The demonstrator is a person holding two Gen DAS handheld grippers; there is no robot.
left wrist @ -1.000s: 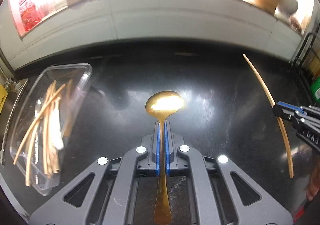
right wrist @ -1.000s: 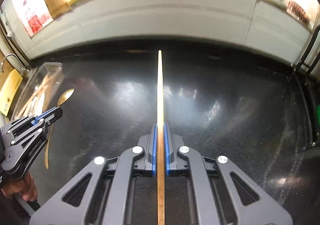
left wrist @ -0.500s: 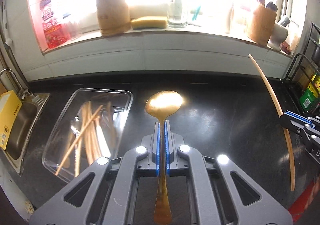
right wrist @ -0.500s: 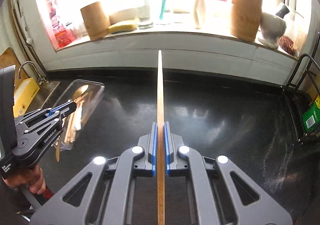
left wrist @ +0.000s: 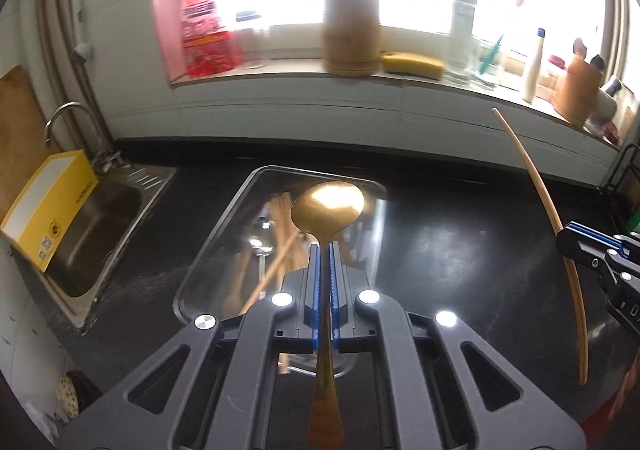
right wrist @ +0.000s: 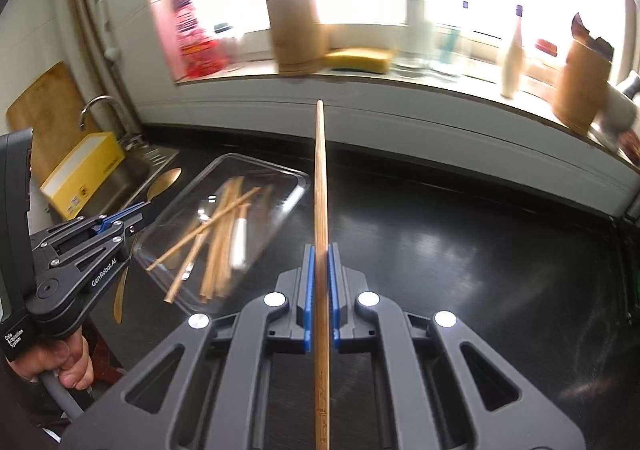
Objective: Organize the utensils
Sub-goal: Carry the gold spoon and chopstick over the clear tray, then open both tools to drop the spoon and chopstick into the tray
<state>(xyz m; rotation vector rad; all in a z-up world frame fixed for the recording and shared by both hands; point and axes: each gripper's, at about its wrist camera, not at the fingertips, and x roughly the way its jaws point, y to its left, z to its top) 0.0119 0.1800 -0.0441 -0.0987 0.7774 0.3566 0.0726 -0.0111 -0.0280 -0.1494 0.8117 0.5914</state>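
At the far left a steel sink (left wrist: 96, 226) is let into the black worktop (left wrist: 460, 250), with a yellow box (left wrist: 48, 205) leaning at its edge. Just right of it lies a clear plastic tray (right wrist: 296, 179) already holding a loose bundle of wooden chopsticks (right wrist: 218, 238) and something pale among them (too blurred to name), which marks it, I judge, as the collecting place for the utensils.

The left gripper (left wrist: 323, 250) has its jaws clenched on the neck of a gold spoon (left wrist: 328, 205), bowl forward and handle running back between the fingers. The bowl hangs above the tray, so the spoon looks ready to be lowered in beside the chopsticks.

Further right, the right gripper (right wrist: 322, 250) grasps a single chopstick (right wrist: 320, 189) near its middle, the stick lying straight along the fingers and pointing toward the window sill. It is held in the air to the right of the tray, apart from it, over bare worktop. Gripped mid-length, it stays balanced and should drop flat once it is brought over the tray.
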